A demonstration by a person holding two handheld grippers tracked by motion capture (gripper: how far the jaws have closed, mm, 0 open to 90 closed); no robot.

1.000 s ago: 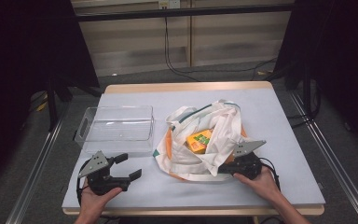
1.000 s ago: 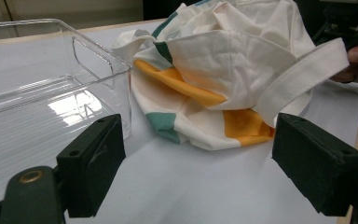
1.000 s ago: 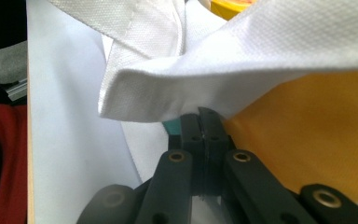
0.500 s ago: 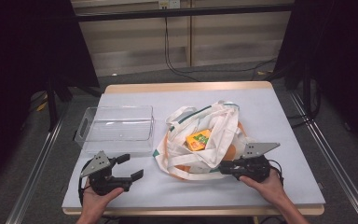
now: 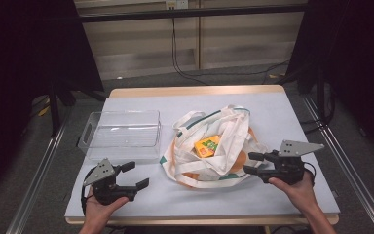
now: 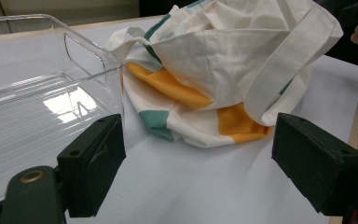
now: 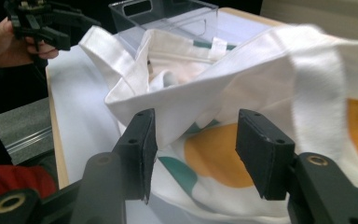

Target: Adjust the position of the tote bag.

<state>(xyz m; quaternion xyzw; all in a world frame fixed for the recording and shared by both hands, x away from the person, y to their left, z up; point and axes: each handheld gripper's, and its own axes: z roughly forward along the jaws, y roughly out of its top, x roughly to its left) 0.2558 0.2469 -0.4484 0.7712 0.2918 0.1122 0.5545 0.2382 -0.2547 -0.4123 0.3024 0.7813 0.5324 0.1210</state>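
A cream tote bag (image 5: pixel 224 131) with orange and green patches lies slumped mid-table, its mouth open on an orange and yellow packet (image 5: pixel 207 145). My right gripper (image 5: pixel 247 163) is open just off the bag's right edge, touching nothing. In the right gripper view the bag's rim (image 7: pixel 205 100) lies just beyond my open right gripper (image 7: pixel 196 121). My left gripper (image 5: pixel 140 174) is open near the front left, apart from the bag. The left gripper view looks between its wide jaws at the bag (image 6: pixel 223 65).
A clear plastic bin (image 5: pixel 121 134) with nothing in it stands left of the bag, close to my left gripper; its wall (image 6: pixel 37 93) fills the left of the left gripper view. White table surface (image 5: pixel 282 117) lies beyond the bag. The wooden front edge (image 5: pixel 199 220) is near both hands.
My right gripper has drawn back to the right, off the bag's edge, and the bag has settled lower. The left gripper has hardly moved.
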